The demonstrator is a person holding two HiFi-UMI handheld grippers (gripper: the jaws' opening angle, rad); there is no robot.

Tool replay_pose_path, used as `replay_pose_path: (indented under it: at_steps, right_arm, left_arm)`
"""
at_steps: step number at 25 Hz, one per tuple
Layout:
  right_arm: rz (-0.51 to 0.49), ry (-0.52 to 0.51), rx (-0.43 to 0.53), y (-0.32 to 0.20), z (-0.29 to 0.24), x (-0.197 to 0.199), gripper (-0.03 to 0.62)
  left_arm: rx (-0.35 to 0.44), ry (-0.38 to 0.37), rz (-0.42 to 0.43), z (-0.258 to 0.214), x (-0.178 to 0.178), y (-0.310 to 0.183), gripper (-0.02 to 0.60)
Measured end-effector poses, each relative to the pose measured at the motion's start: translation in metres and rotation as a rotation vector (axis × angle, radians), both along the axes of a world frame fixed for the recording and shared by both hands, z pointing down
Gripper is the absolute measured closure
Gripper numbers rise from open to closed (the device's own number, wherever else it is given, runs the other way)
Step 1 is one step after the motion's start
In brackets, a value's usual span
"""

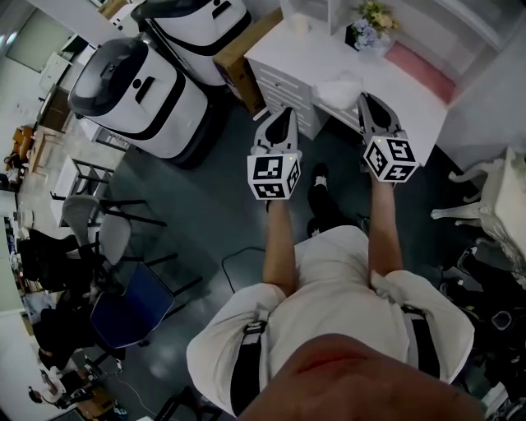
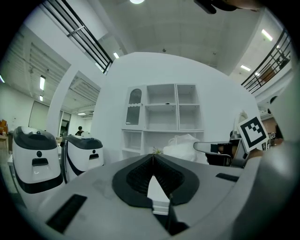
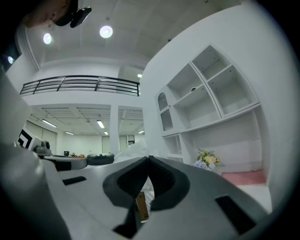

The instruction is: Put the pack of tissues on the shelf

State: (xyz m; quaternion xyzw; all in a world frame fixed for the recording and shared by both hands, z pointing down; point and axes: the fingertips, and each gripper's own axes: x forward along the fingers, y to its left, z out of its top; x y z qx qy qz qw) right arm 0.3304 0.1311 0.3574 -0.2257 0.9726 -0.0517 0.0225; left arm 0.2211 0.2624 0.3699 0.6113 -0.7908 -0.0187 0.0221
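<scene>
The pack of tissues is a crumpled white bundle lying on the white desk in front of me. My left gripper is shut and empty, hanging short of the desk's front edge. My right gripper is also shut and empty, its tip just right of the pack. In the left gripper view the closed jaws point at the pack and the white shelf unit behind it. The right gripper view has the pack right behind the jaw tips, with the shelf to the right.
A small bouquet and a pink cloth lie on the desk's right part. Two white-and-black robot bodies stand to the left. Chairs are at lower left, and a white ornate chair at right.
</scene>
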Motion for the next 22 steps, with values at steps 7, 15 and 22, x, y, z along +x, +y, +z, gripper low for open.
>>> replay_pose_path:
  at_steps: [7, 15, 22]
  right_arm:
    - [-0.041, -0.023, -0.033, -0.02, 0.003, -0.053, 0.525]
    - [-0.085, -0.043, -0.023, -0.052, -0.009, -0.108, 0.525]
    - [-0.116, -0.063, -0.074, -0.084, 0.002, -0.17, 0.525]
  left_arm:
    - [-0.017, -0.025, -0.033, -0.006, -0.041, -0.008, 0.571]
    - [0.001, -0.031, -0.064, -0.011, -0.089, -0.037, 0.571]
    - [-0.012, -0.026, -0.084, -0.01, -0.148, -0.071, 0.571]
